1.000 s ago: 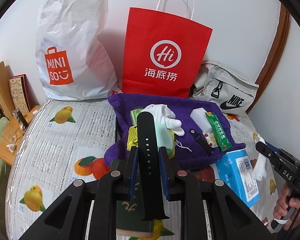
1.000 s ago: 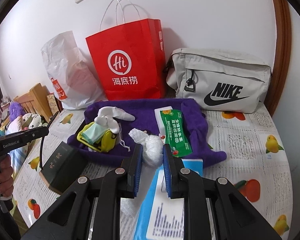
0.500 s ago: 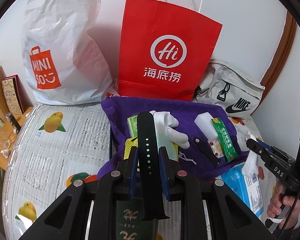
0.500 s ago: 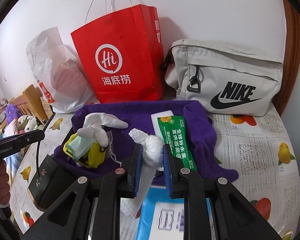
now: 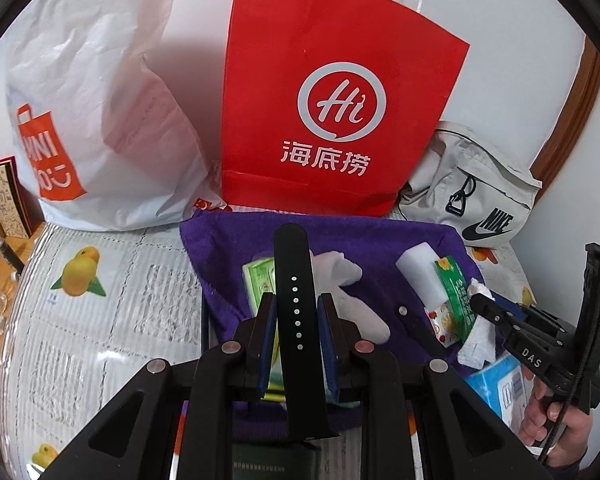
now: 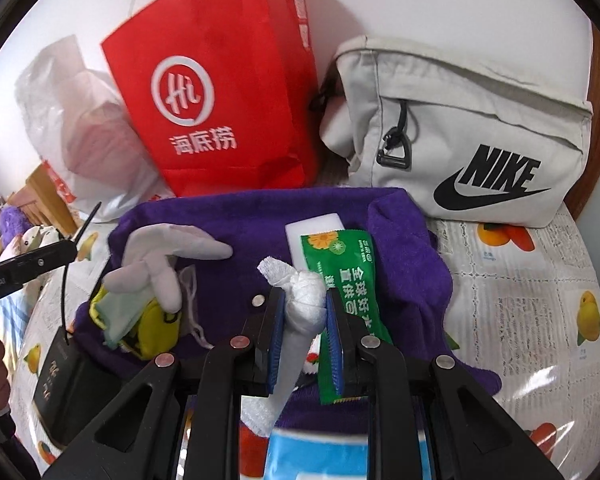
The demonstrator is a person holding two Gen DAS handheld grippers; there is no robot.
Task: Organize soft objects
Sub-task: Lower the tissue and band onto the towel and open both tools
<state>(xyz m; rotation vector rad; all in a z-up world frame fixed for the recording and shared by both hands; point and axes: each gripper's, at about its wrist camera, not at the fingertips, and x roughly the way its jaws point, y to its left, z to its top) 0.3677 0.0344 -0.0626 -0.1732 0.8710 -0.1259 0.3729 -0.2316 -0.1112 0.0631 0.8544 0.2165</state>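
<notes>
straight ahead of both tongs lies the purple towel (image 5: 380, 248) on the bed - left tongs (image 5: 296, 324) clamp a black watch strap (image 5: 296, 292), long axis pointing forward; right tongs (image 6: 306, 320) pinch a white gauze roll (image 6: 304, 300), nearer the grey nike bag (image 6: 480, 140).

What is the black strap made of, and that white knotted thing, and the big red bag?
Black strap: probably rubber or silicone; smooth, matte, with a row of small holes.
White knotted thing: looks like gauze or thin cloth; open weave, frayed tip.
Red bag: paper; sharp creases, flat panels, string handles.
</notes>
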